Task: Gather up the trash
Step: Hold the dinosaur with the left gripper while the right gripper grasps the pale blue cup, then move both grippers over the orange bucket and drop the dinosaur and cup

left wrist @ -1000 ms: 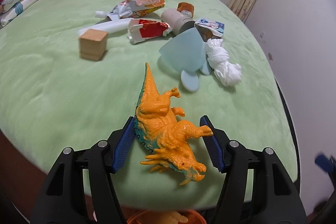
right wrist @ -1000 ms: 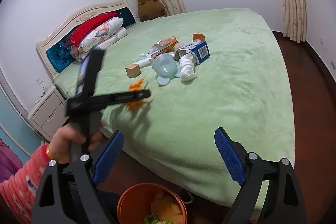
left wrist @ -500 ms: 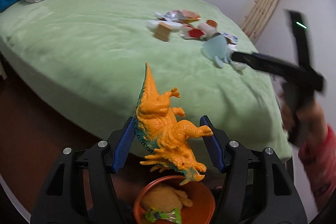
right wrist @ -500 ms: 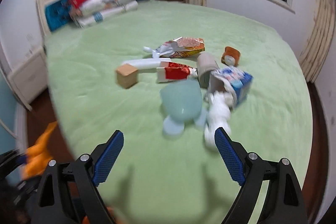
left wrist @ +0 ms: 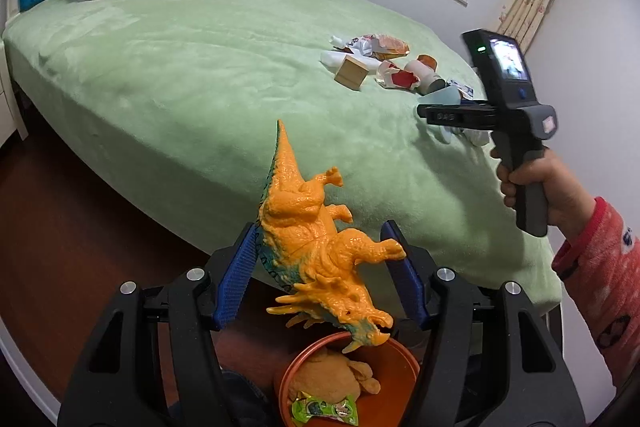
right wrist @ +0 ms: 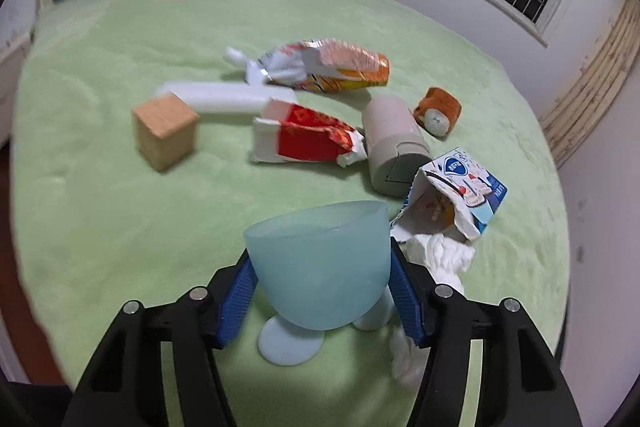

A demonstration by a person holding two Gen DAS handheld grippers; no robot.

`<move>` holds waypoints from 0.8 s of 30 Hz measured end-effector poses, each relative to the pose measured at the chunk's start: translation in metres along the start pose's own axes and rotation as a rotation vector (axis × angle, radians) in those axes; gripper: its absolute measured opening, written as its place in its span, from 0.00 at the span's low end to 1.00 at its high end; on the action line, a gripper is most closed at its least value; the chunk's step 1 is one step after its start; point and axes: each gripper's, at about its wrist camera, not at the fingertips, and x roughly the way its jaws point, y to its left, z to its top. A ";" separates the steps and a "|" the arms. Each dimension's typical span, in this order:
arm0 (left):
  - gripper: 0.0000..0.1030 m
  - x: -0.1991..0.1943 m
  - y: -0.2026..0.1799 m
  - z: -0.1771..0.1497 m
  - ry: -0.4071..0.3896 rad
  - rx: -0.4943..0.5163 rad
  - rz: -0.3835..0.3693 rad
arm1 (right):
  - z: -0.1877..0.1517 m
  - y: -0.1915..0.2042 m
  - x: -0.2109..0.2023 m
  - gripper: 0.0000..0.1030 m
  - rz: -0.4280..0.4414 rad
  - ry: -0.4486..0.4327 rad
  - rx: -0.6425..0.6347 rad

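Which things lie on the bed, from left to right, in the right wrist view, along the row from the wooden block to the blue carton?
Wooden block → red packet → grey bottle → blue carton.

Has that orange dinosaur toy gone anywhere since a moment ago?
Yes. The orange dinosaur, gripped in the left tongs, came off the green bed, past its edge, and now hangs over the orange bucket.

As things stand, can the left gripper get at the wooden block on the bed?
Probably not: the left gripper is shut on the orange dinosaur over the bucket, and the block lies far across the bed.
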 end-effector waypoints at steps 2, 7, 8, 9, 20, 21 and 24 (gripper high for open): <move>0.60 -0.002 -0.001 -0.002 -0.002 -0.005 -0.012 | -0.002 -0.004 -0.018 0.59 0.055 -0.032 0.025; 0.60 -0.009 -0.009 -0.003 -0.006 -0.003 -0.031 | -0.009 -0.021 -0.072 0.59 0.240 -0.102 0.142; 0.60 -0.013 -0.013 -0.003 -0.011 0.003 -0.035 | -0.012 -0.024 -0.082 0.59 0.263 -0.116 0.156; 0.60 -0.016 -0.017 -0.004 -0.017 0.014 -0.037 | -0.015 -0.026 -0.093 0.59 0.283 -0.131 0.164; 0.60 -0.052 -0.066 -0.009 -0.067 0.115 -0.071 | -0.093 -0.044 -0.210 0.59 0.412 -0.264 0.175; 0.60 -0.054 -0.069 -0.010 -0.068 0.123 -0.073 | -0.103 -0.045 -0.218 0.59 0.422 -0.269 0.174; 0.60 -0.061 -0.079 -0.016 -0.070 0.156 -0.073 | -0.127 -0.048 -0.232 0.59 0.431 -0.279 0.177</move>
